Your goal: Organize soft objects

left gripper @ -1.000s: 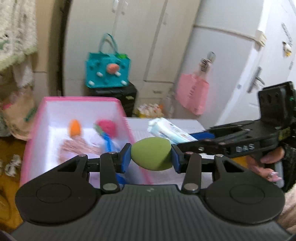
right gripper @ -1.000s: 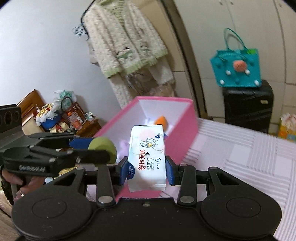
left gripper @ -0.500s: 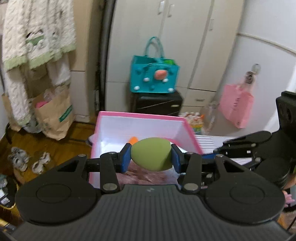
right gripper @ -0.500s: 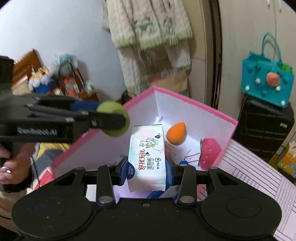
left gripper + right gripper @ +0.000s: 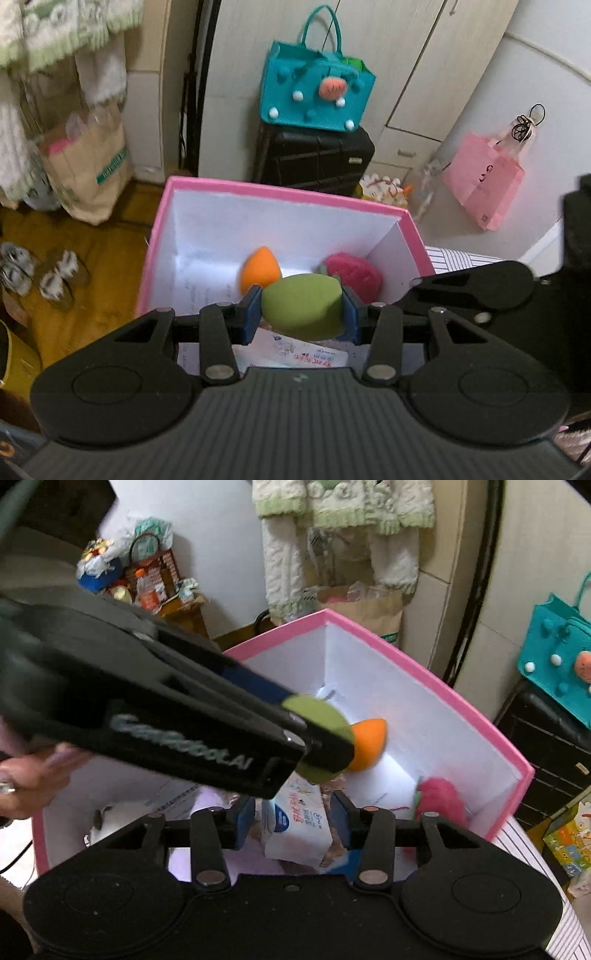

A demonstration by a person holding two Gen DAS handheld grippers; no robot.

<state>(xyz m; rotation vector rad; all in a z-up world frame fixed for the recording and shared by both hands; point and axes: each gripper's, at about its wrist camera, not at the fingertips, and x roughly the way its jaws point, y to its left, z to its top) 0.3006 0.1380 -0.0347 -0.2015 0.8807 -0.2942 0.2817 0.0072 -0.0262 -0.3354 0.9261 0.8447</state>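
Observation:
My left gripper [image 5: 301, 312] is shut on a green makeup sponge [image 5: 302, 311] and holds it over the open pink box [image 5: 280, 194]. In the right wrist view the left gripper [image 5: 317, 738] crosses above the box with the green sponge [image 5: 317, 710]. My right gripper [image 5: 291, 821] is open over the box; the white wet-wipe pack [image 5: 295, 827] lies tilted inside, between and below its fingers. The pack also shows in the left wrist view [image 5: 295, 352]. An orange sponge [image 5: 258, 271] and a pink fuzzy ball [image 5: 352, 271] lie in the box.
A white soft toy [image 5: 110, 818] lies in the box's near left corner. A teal felt bag [image 5: 316, 90] sits on a black suitcase [image 5: 314, 162] behind the box. A pink bag [image 5: 484, 179] hangs at right. The striped table top [image 5: 532, 853] lies right of the box.
Both grippers moved over and down toward the box. My right gripper opened and the wipe pack dropped into the box. The left still grips the green sponge.

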